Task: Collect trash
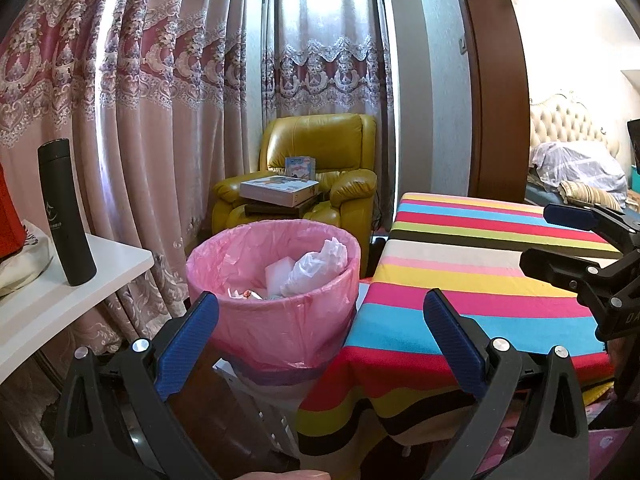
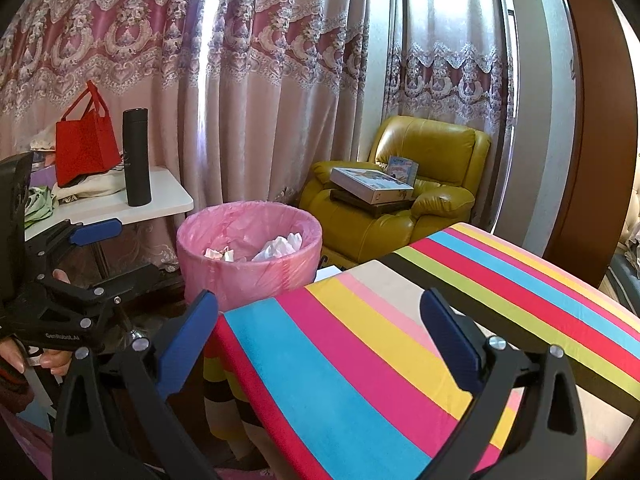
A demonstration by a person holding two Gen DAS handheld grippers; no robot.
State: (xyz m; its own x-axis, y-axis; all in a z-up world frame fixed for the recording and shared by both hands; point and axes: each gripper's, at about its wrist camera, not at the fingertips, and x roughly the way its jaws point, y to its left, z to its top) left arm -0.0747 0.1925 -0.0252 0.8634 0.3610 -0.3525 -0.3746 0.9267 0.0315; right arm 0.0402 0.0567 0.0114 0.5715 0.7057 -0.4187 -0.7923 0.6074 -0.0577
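— Both grippers empty, then?

— Yes. I hold my left gripper (image 1: 320, 316) with its blue pads spread wide and nothing between them, and my right gripper (image 2: 318, 316) the same way, fingers parted over the striped cloth. I keep them open because I judge the next thing is to find something worth picking up.

— Where is the trash?

— What I can see of it is already in the round bin lined with a pink plastic bag (image 1: 276, 296): crumpled white paper (image 1: 316, 266) and a few smaller scraps lie inside. The bin stands just ahead of my left gripper, between its fingertips in that view, and ahead and to the left of my right one. It sits close against the corner of the table covered in a bright multicoloured striped cloth (image 2: 420, 340), so a drop from the table edge should be short.

— Anything left on the table?

— Nothing loose on the part of the cloth I can see beneath and ahead of my right gripper. Its far edge is out of view.

— And to the left?

— A white shelf (image 2: 168, 196) to my left carries a tall black flask (image 2: 137, 158) and a red tote bag (image 2: 84, 144); I judge those as belongings, not rubbish. Beyond the bin, a yellow leather armchair (image 1: 320, 176) holds flat boxes.
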